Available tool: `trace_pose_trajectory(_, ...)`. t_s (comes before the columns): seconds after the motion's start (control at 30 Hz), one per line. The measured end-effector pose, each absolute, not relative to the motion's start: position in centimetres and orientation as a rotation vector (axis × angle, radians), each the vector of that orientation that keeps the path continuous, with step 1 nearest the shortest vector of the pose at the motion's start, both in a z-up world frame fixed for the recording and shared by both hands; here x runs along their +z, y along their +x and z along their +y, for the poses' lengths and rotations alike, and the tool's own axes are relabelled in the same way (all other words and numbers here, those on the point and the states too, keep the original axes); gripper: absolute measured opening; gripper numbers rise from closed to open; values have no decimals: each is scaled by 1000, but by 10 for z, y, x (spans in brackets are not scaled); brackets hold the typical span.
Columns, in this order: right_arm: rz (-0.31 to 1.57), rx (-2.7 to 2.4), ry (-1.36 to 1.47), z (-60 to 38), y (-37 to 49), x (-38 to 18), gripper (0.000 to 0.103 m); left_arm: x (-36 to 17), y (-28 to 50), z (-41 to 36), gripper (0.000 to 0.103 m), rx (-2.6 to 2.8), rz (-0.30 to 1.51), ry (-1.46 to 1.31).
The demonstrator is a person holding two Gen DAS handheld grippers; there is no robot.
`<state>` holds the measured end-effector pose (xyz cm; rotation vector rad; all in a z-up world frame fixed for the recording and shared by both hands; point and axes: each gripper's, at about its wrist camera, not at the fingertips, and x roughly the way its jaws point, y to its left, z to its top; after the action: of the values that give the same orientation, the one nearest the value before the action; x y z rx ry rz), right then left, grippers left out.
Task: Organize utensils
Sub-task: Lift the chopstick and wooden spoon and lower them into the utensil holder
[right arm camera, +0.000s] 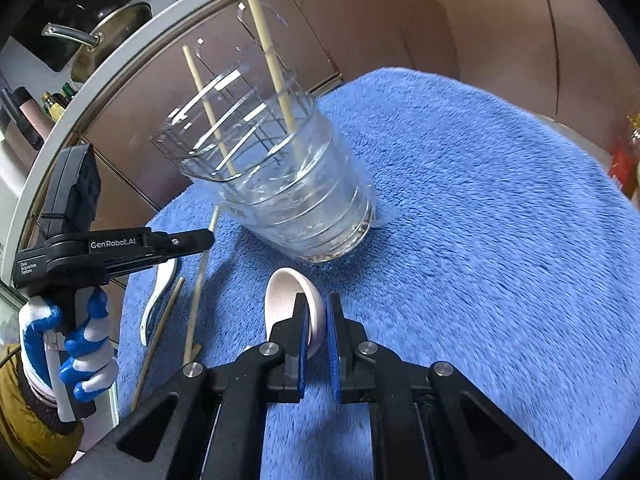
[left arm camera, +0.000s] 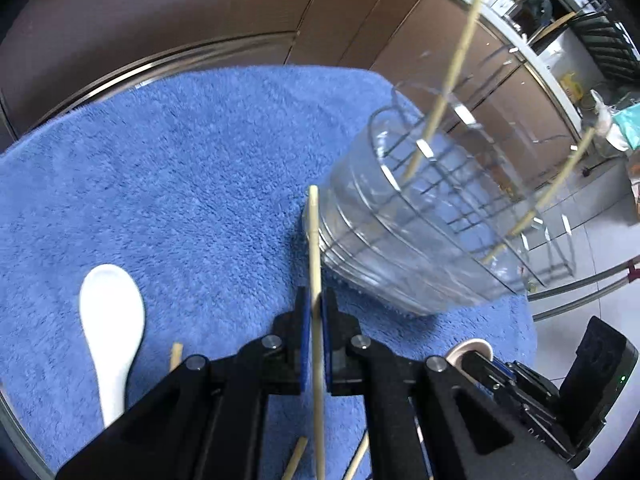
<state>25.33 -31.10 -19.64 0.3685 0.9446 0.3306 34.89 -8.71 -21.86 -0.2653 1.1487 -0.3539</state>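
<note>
One pale wooden chopstick [left arm camera: 316, 264] sits pinched between the left gripper's [left arm camera: 316, 300] blue pads, its long axis running forward, tip beside the clear ribbed glass holder [left arm camera: 404, 232]. Right gripper [right arm camera: 318, 312] clamps a pinkish-white ceramic spoon [right arm camera: 288, 300], bowl forward.

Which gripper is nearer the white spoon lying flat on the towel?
Left. The left gripper, shut on a chopstick, is just beside the white spoon. The right gripper, holding another spoon, sits farther off, past the loose chopsticks.

Blurred holder, cut-off utensils

The clear holder [left arm camera: 404, 216] smears with motion blur; the held chopstick [left arm camera: 316, 320] runs off the bottom edge, and the pink spoon [right arm camera: 294, 304] hides behind the right gripper [right arm camera: 318, 320].
</note>
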Motion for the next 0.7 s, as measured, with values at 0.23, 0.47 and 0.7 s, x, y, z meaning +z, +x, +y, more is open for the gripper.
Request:
trace_pose_trajectory(0.23,867,287,356,-312,218,-174,8,-198,313,-65,5,-366,1079,-282)
trace_pose_trajectory(0.47,816,264,331,-304,195,-153,8,-172,281,-51,5,-387,1009,-290)
trace_pose_trajectory(0.7,747,239,308,-299,169,-126,8,-145,257,-36,5,-406,949,-300)
